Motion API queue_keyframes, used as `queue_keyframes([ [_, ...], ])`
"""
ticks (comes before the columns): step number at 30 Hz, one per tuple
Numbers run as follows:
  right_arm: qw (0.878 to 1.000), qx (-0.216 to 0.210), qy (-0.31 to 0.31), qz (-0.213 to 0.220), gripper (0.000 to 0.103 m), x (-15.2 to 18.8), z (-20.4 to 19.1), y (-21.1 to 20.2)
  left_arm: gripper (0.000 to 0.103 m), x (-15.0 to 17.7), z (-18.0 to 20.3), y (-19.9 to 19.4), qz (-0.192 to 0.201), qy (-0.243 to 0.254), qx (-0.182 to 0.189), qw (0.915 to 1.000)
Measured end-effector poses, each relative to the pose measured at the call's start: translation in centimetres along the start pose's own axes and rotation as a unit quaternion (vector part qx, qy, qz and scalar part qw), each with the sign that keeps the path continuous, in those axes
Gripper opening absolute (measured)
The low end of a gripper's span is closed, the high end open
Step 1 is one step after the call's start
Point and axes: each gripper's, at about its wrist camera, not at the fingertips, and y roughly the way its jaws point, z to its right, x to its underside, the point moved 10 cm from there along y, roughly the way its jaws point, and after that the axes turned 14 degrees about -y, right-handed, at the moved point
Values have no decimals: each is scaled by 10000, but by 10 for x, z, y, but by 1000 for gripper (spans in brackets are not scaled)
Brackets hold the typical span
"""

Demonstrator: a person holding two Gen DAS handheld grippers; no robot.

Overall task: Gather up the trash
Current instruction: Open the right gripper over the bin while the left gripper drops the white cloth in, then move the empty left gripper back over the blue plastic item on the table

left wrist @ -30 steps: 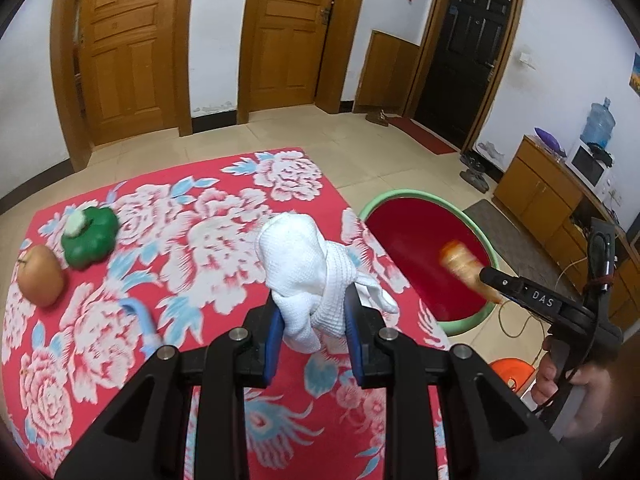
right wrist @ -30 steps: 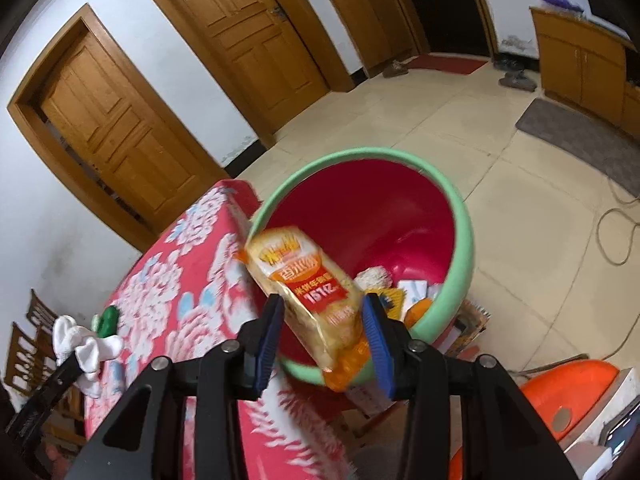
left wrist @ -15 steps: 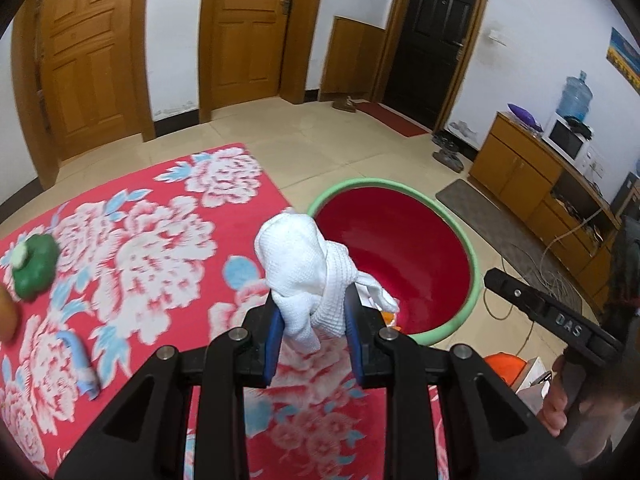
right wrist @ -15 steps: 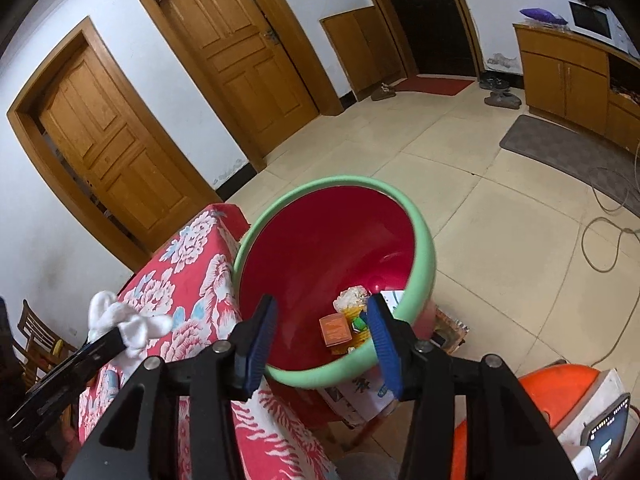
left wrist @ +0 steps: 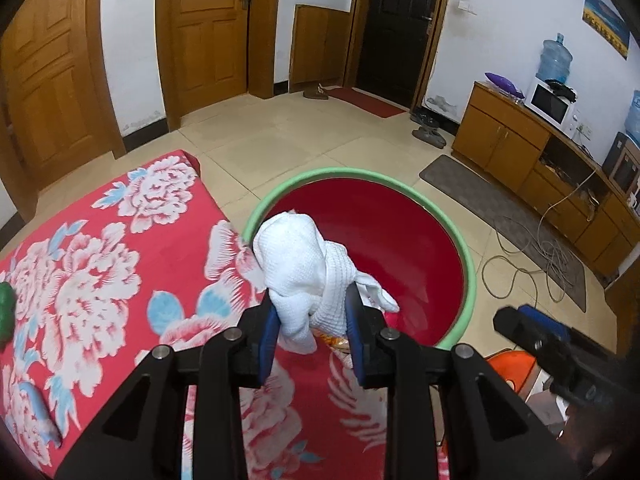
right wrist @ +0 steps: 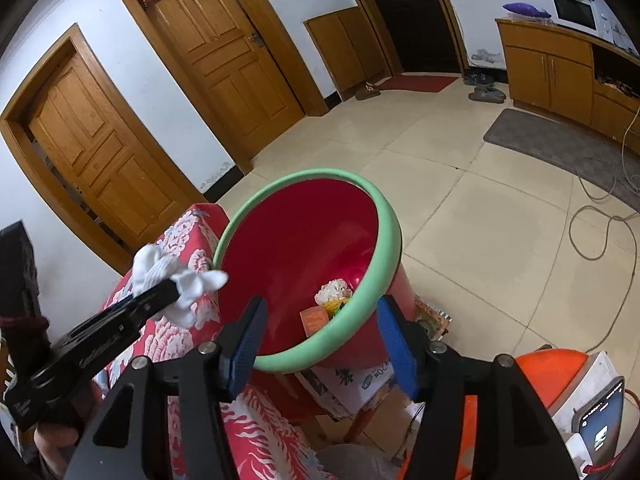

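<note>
My left gripper (left wrist: 313, 330) is shut on a crumpled white cloth (left wrist: 300, 264) and holds it over the table's right edge, by the near-left rim of the red bin with a green rim (left wrist: 466, 256). The cloth also shows in the right wrist view (right wrist: 176, 276). My right gripper (right wrist: 320, 340) is open and empty, just in front of the bin's near rim (right wrist: 340, 340). Inside the bin lie several pieces of trash (right wrist: 328, 304), among them an orange packet and a crumpled white wad.
The table has a red floral cloth (left wrist: 100, 264). A green toy (left wrist: 6, 312) lies at its left edge and a blue object (left wrist: 36, 412) lower left. An orange stool (right wrist: 548, 364) and a phone (right wrist: 600, 424) sit right of the bin. Cables (left wrist: 532, 248) lie on the floor.
My right gripper opened and dropped the yellow snack bag into the bin, then drew back a little. My left gripper carried the white cloth right, from mid-table to the bin's edge.
</note>
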Motion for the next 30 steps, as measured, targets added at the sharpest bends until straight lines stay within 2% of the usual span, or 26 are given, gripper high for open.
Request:
queue_keyframes([
  [2,10000,-9,33,-16,62,2,2,1,42,2,0,3,-87,-118,1,9999],
  [4,10000,-30,87,-4,65,0,5,2,46,3,0,5,-123,-191,21,9997],
  [12,9999,-98,118,19,70,4,5,1,46,7,-11,-12,-36,-349,-33,9994],
  [19,9998,-217,31,26,73,7,-9,-4,46,11,-39,-29,-26,-739,-117,9972],
  [23,9994,-331,-75,-27,76,9,-21,-7,46,12,-57,-44,111,-899,-294,9955],
  [30,9988,-413,-220,-109,76,16,-39,-9,47,15,-93,-63,282,-1073,-714,9913],
])
